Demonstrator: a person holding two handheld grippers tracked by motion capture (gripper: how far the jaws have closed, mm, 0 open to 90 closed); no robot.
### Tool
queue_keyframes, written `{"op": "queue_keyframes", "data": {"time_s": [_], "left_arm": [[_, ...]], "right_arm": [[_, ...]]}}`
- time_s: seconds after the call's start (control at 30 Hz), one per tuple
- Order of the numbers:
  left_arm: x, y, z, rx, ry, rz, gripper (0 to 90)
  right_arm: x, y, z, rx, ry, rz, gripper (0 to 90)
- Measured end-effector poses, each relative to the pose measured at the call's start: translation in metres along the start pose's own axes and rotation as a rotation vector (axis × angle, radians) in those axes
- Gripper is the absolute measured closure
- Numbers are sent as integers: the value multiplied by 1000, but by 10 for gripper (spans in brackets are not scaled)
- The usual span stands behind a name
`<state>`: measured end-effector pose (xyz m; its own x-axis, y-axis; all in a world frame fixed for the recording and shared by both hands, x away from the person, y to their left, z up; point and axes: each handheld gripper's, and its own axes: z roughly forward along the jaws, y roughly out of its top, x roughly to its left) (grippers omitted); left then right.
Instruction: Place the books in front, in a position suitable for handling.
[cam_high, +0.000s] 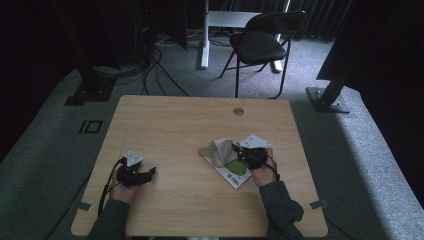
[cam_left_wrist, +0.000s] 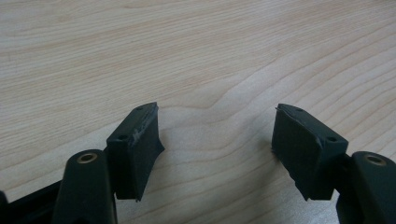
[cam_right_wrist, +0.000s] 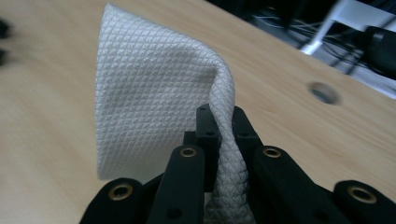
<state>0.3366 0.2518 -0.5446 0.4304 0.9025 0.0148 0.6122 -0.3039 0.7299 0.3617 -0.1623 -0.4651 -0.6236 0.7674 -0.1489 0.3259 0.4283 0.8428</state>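
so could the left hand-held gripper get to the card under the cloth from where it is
Probably yes. The left hand-held gripper is open over bare table, with nothing between it and the card. The right hand-held gripper has the cloth pinched, part of the card exposed.

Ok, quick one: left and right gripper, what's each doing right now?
Left gripper: open, nothing between its jaws, over bare table.
Right gripper: shut on the white cloth, lifting a fold of it.

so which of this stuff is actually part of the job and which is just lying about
In the job:
- cloth, pinched in the right gripper
- green and white packet under the cloth
- left gripper, jaws open over bare table

Lying about:
- black chair
- floor cables
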Motion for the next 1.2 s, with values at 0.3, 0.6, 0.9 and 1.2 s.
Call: {"op": "queue_keyframes", "data": {"time_s": [0.3, 0.6, 0.9, 1.2], "left_arm": [[-20, 8, 0, -23, 18, 76, 362], [-53, 35, 2, -110, -85, 138, 341], [-80, 64, 23, -112, -124, 223, 346], [-91, 86, 41, -98, -155, 241, 348]], "right_arm": [[-49, -11, -22, -1, -172, 86, 861], [-67, -53, 6, 156, -193, 196, 848], [-57, -60, -8, 136, -174, 233, 555], [-25, -55, -23, 115, -152, 180, 408]]}}
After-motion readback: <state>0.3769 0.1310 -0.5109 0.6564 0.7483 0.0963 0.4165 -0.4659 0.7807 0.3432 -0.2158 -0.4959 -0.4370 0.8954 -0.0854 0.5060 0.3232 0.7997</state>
